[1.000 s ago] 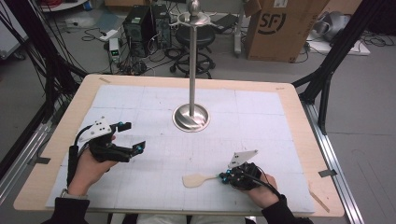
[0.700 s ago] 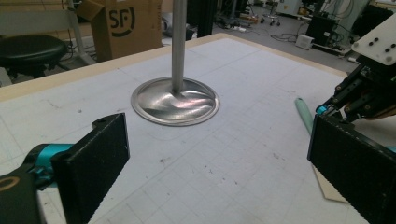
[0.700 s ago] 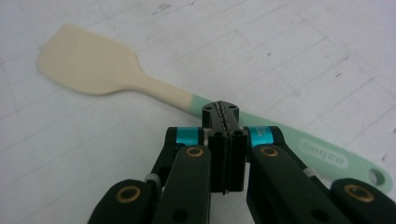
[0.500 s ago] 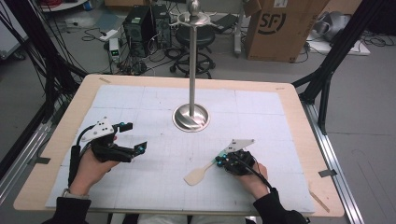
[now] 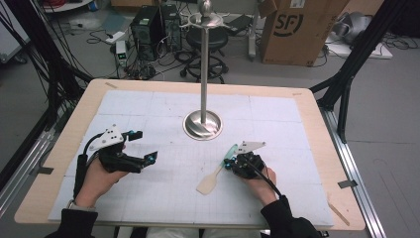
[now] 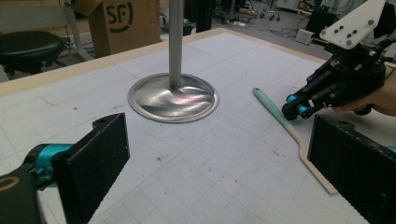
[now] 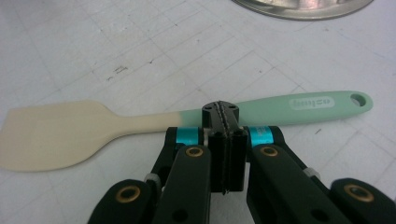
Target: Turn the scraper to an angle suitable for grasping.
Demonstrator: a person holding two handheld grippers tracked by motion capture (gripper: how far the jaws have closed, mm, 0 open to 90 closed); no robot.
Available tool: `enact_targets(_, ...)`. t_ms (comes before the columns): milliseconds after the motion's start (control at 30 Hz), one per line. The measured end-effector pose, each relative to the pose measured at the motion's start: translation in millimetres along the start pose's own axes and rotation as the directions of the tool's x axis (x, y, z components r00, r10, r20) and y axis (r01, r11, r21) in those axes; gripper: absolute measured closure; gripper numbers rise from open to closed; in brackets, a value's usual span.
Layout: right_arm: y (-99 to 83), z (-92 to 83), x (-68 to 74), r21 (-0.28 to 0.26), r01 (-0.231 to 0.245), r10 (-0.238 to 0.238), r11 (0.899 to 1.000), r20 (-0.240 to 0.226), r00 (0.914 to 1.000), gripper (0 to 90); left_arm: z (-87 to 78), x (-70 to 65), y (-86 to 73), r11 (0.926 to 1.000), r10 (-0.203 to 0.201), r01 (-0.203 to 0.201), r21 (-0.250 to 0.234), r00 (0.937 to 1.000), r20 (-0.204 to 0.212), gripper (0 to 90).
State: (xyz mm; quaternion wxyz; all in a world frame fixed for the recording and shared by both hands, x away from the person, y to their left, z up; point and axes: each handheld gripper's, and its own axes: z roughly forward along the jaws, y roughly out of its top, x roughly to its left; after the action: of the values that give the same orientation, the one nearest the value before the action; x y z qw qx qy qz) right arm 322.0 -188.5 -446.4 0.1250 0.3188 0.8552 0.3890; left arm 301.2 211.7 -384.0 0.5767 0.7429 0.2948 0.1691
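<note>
- Overhead, the high view shows a steel stand (image 5: 202, 124) rising from mid-counter (image 5: 307, 106), with a cardboard box (image 5: 292, 29) on the floor beyond. The spatula (image 5: 217, 171) lies flat between the 2 hands, nothing lying across it.
- From the left gripper view, the left hand-held gripper (image 6: 219, 168) has its jaws wide apart with nothing between them; the spatula (image 6: 280, 122) lies ahead to the right, and the right hand-held gripper (image 6: 293, 108) tips rest at its green handle.
- Along the right gripper view, the right hand-held gripper (image 7: 220, 112) is fully closed, pads pressed together on nothing, its tip just at the spatula (image 7: 140, 122) handle's near edge.
</note>
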Motion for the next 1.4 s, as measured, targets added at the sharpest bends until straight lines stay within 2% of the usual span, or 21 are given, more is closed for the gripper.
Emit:
enact_targets(100, 4.1, -3.8, 1.5, -0.031, -0.003, 0.003, 0.999, -0.004, 1.0, 90.0, -1.7, 0.4, 0.2, 1.0, -0.004, 0.004, -0.003, 1.0, -0.002, 6.1)
enact_targets(233, 10.5, -4.9, 5.4, -0.062, -0.012, 0.01, 0.998, -0.036, 0.9993, 90.0, -4.9, -1.0, 0.1, 1.0, 0.001, -0.001, 0.009, 1.0, -0.006, 6.1)
enact_targets(400, 19.1, 5.2, 15.6, -0.048, 0.012, -0.017, 0.999, -0.1, 0.9949, 90.0, -8.0, -2.4, -1.2, 1.0, 0.004, -0.004, 0.0, 0.9998, -0.017, 6.1)
enact_targets(500, 24.9, 10.9, 19.9, -0.03, 0.017, -0.022, 0.999, -0.145, 0.9892, 90.0, -10.6, -0.6, -3.5, 0.9998, -0.015, 0.014, -0.014, 0.9996, -0.023, 6.1)
enact_targets(633, 28.0, 17.3, 27.7, -0.001, 0.034, -0.034, 0.999, -0.176, 0.9838, 90.0, -9.4, -0.3, -4.4, 0.9999, -0.014, 0.014, -0.008, 0.9997, -0.021, 6.1)
enact_targets(700, 30.2, 25.1, 37.2, 0.02, 0.07, -0.064, 0.997, -0.207, 0.9762, 90.0, -8.5, -0.6, -4.7, 0.9999, -0.014, 0.014, -0.004, 0.9998, -0.017, 6.1)
enact_targets(733, 30.2, 25.1, 37.2, 0.02, 0.07, -0.064, 0.997, -0.207, 0.9762, 90.0, -8.0, -0.5, -4.8, 0.9999, -0.012, 0.012, -0.004, 0.9997, -0.019, 6.1)
enact_targets(767, 31.3, 29.2, 44.9, 0.029, 0.099, -0.09, 0.995, -0.226, 0.97, 90.0, -7.8, -0.5, -4.9, 0.9999, -0.011, 0.011, 0.002, 0.9998, -0.017, 6.1)
enact_targets(900, 32.8, 34.2, 56.5, 0.035, 0.14, -0.127, 0.99, -0.242, 0.9619, 90.0, -7.5, 0.2, -5.3, 0.9999, -0.013, 0.013, 0.002, 0.9998, -0.016, 6.1)
enact_targets(933, 33.6, 36.6, 63.0, 0.023, 0.175, -0.165, 0.984, -0.227, 0.9599, 90.0, -7.5, 0.2, -5.3, 0.9999, -0.013, 0.013, 0.001, 0.9998, -0.016, 6.1)
enact_targets(1033, 34.3, 38.0, 66.1, 0.024, 0.191, -0.181, 0.981, -0.224, 0.9575, 90.0, -7.6, 0.1, -5.3, 0.9999, -0.013, 0.013, 0.001, 0.9998, -0.015, 6.1)
enact_targets(1133, 33.1, 37.3, 65.3, 0.03, 0.173, -0.161, 0.985, -0.23, 0.9598, 90.0, -7.5, 0.1, -5.4, 0.9999, -0.013, 0.013, 0.003, 0.9998, -0.016, 6.1)
enact_targets(1400, 26.9, 27.4, 65.8, 0.053, 0.177, -0.16, 0.983, -0.24, 0.9576, 90.0, -8.5, 2.1, -6.3, 0.9998, -0.02, 0.02, 0.002, 0.9996, -0.018, 6.1)
